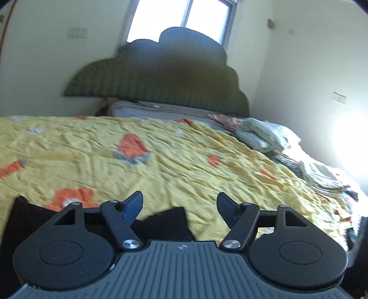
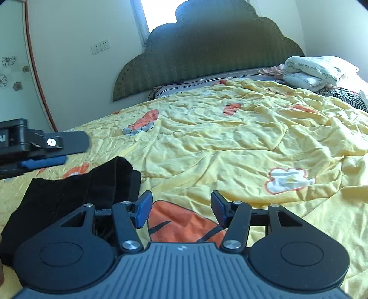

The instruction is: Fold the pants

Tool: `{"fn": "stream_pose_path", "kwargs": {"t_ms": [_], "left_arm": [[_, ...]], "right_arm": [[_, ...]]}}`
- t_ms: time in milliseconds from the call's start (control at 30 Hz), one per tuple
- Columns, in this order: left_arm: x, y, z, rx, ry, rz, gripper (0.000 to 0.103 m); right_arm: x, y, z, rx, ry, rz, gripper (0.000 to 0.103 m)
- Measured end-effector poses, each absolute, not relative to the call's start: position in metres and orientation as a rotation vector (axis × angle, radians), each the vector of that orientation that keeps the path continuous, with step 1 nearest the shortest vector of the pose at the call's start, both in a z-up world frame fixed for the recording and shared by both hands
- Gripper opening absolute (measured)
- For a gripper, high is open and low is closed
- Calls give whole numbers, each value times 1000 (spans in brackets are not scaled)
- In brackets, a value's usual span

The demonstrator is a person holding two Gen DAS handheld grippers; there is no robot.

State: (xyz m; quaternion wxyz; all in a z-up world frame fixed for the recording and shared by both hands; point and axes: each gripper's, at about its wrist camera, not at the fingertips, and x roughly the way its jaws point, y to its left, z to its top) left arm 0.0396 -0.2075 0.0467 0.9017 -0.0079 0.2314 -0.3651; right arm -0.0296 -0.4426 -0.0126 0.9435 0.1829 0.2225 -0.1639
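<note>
A pair of black pants (image 2: pixel 76 193) lies bunched in a folded heap on the near left of a bed, on a rumpled yellow quilt (image 2: pixel 230 142) printed with orange and white shapes. The right gripper (image 2: pixel 181 208) hovers just right of the heap, its blue-padded fingers (image 2: pixel 144 209) standing apart with only an orange patch of quilt showing between them; the left finger sits close beside the cloth's right edge, and whether it touches cannot be told. In the right wrist view the left gripper (image 2: pixel 55 149) reaches in from the far left edge, above the pants and clear of them. Its own camera shows the left gripper (image 1: pixel 180 207) with fingers (image 1: pixel 133 207) spread wide, nothing pressed between the pads, and a dark peak of the pants (image 1: pixel 168 220) lying low between and beneath them, with more black cloth at the near left. At the far end of the bed stands a scalloped green headboard (image 2: pixel 207 57) against a pale wall, a bright window (image 1: pixel 181 16) above it. A rolled pale blanket (image 2: pixel 315 73) rests at the far right corner of the mattress, beside striped bedding (image 2: pixel 347 97).
</note>
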Motion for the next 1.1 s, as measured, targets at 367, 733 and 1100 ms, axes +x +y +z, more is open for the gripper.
{"fn": "stream_pose_path", "kwargs": {"t_ms": [367,733,1100], "left_arm": [[126,-133,31,123,594,-385,69],[163,-139,-13,164,723,-294,71],[108,-107,12,139,653,-336,69]], "right_arm": [[62,-454,-16,695,454,115,57],[87,-441,-14,471,540,-12,13],[40,-414,12,280,479,-109,27]]}}
